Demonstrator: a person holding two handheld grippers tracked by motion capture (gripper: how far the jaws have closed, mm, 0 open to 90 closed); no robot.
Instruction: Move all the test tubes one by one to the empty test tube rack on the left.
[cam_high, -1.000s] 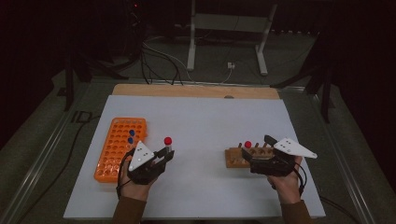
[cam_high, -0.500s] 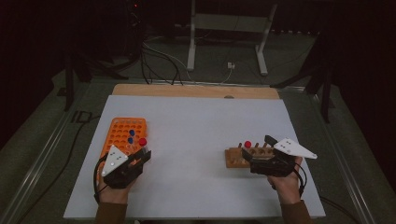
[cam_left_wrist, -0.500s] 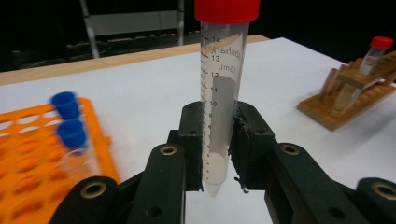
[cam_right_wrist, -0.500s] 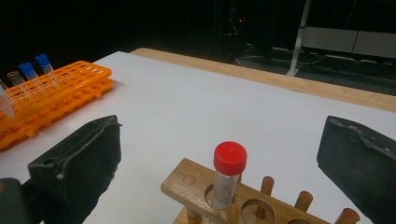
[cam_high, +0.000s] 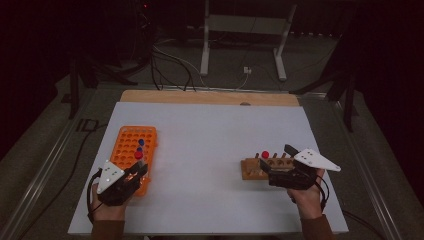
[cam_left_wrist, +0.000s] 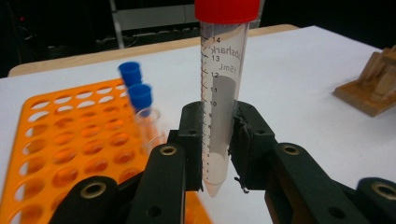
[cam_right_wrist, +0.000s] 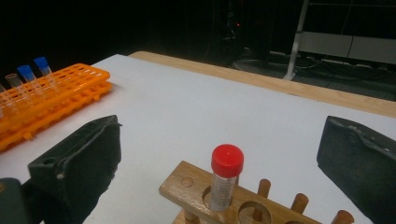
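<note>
My left gripper (cam_high: 136, 170) (cam_left_wrist: 218, 161) is shut on a clear tube with a red cap (cam_left_wrist: 219, 93) (cam_high: 138, 155) and holds it upright. Its tip hangs just off the near right edge of the orange rack (cam_high: 131, 141) (cam_left_wrist: 70, 154). Two blue-capped tubes (cam_high: 141, 145) (cam_left_wrist: 139, 98) stand in that rack. At the right, a wooden rack (cam_high: 251, 169) (cam_right_wrist: 194, 189) holds one red-capped tube (cam_high: 265, 154) (cam_right_wrist: 225, 179). My right gripper (cam_high: 274, 156) (cam_right_wrist: 224, 140) is open, with a jaw on either side of that rack and touching nothing.
The white tabletop (cam_high: 210, 140) lies between the two racks, with a wooden strip (cam_high: 210, 97) along its far edge. Beyond it are a dark floor, cables and a metal stand (cam_high: 242, 30). The wooden rack (cam_left_wrist: 373, 88) also sits far off at the right in the left gripper view.
My left gripper has carried the red-capped tube leftward, from the middle of the table to the orange rack's near right edge. The right gripper has stayed put.
</note>
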